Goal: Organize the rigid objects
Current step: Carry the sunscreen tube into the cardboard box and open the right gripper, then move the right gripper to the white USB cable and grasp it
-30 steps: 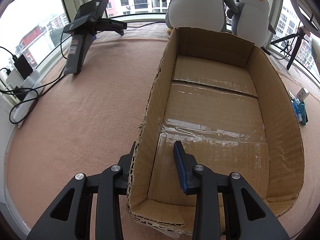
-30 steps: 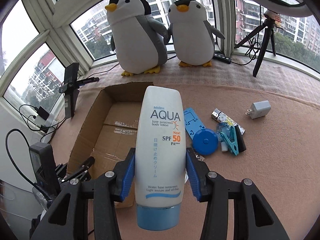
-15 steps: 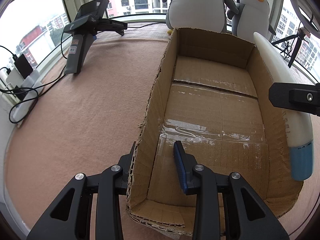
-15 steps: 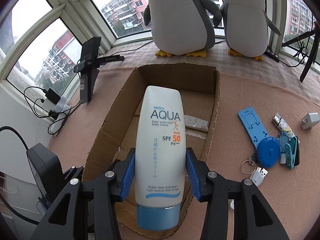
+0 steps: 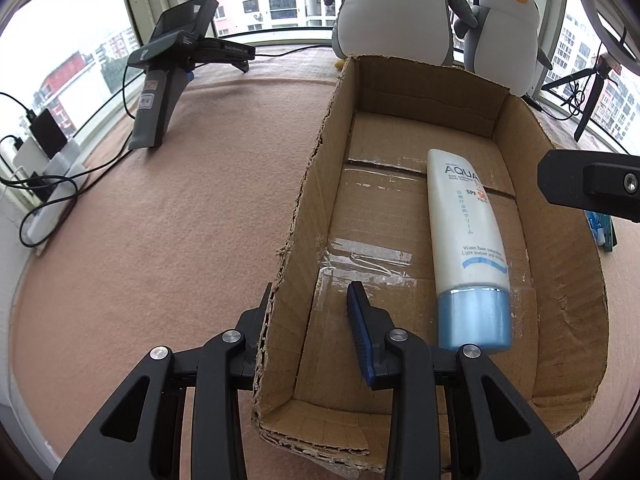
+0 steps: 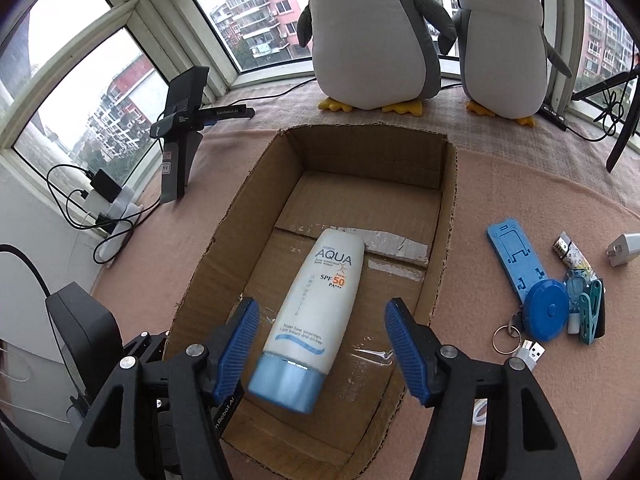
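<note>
An open cardboard box (image 5: 308, 184) (image 6: 446, 208) lies on the pink cloth. My left gripper (image 5: 310, 300) is shut on the box's left wall, one finger outside and the blue pad (image 5: 360, 320) inside. A white sunscreen tube (image 5: 464, 232) (image 6: 316, 304) with a light blue cap lies on the box floor, cap towards me. My right gripper (image 6: 320, 308) hovers above it. Its jaws are opening and stand wide of the tube on both sides without touching it. Part of its black body (image 5: 592, 184) shows at the right edge of the left wrist view.
Right of the box lie small items: a blue phone stand (image 6: 516, 264), a blue tape measure (image 6: 546, 314), a teal clip (image 6: 592, 308), a white charger (image 6: 624, 248), a USB stick (image 6: 530, 354). Two plush penguins (image 6: 372, 32) stand behind. A spare gripper (image 6: 180, 132) and cables (image 6: 112, 220) are left.
The right gripper carried the tube over the box, then its jaws spread and the tube dropped onto the box floor. The left gripper has kept its hold on the wall.
</note>
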`<action>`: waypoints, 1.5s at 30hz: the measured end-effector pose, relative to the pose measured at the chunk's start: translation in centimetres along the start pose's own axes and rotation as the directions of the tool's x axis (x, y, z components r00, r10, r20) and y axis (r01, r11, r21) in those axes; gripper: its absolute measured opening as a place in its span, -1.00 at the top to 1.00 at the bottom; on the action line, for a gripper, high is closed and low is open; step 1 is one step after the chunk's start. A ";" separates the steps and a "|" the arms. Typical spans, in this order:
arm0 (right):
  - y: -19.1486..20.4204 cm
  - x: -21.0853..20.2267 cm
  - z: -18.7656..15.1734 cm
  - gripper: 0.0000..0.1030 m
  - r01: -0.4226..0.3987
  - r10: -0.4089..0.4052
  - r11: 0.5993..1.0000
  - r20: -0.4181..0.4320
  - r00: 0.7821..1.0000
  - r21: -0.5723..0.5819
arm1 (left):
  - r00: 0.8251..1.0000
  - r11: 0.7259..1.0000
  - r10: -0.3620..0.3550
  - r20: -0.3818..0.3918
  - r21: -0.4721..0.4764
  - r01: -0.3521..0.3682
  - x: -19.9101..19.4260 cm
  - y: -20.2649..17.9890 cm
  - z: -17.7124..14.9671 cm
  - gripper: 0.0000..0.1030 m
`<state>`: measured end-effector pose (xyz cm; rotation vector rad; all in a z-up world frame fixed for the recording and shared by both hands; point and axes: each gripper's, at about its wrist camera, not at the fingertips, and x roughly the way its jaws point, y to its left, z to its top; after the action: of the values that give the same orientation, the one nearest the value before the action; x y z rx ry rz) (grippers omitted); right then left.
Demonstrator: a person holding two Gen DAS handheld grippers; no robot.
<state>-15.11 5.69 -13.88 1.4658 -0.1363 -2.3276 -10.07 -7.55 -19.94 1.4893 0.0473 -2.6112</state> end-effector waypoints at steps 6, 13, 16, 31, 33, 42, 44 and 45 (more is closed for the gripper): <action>0.1 -1.2 0.0 -0.19 0.031 -0.031 0.999 0.028 0.999 -0.015 | 1.000 1.000 0.001 0.002 0.001 -0.001 0.0 0.0 -0.1 0.38; 0.1 -2.3 -0.1 -0.19 0.080 -0.078 0.996 0.059 0.995 -0.033 | 1.000 1.000 0.001 0.002 0.001 -0.001 -0.1 0.0 -0.1 0.38; -0.1 -2.9 -0.1 -0.19 0.106 -0.103 0.994 0.076 0.992 -0.036 | 1.000 1.000 0.001 0.002 0.002 -0.001 -0.1 0.0 -0.1 0.38; -5.2 -5.5 -2.0 -0.19 0.182 -0.185 0.982 0.088 0.979 0.038 | 1.000 1.000 0.005 0.003 0.004 -0.005 -0.1 -0.1 -0.1 0.38; -6.5 -5.7 -2.6 -0.19 0.188 -0.192 0.980 0.075 0.978 0.065 | 1.000 1.000 0.005 0.003 0.003 -0.005 -0.1 -0.1 -0.1 0.38; -12.1 -5.0 -4.6 -0.19 0.207 -0.210 0.963 -0.003 0.978 0.174 | 1.000 1.000 0.006 0.004 0.004 -0.006 -0.1 -0.1 -0.1 0.38; -12.7 -4.4 -4.9 -0.19 0.203 -0.202 0.960 -0.023 0.979 0.192 | 1.000 1.000 0.005 0.004 0.004 -0.005 -0.1 -0.1 -0.2 0.38; -12.9 -4.0 -5.0 -0.19 0.203 -0.200 0.959 -0.034 0.979 0.198 | 1.000 1.000 0.005 0.004 0.004 -0.005 -0.1 -0.1 -0.2 0.38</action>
<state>-12.63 19.69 -16.36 1.6611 -0.2338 -2.5275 -9.89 -7.43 -19.92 1.4830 0.0379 -2.6118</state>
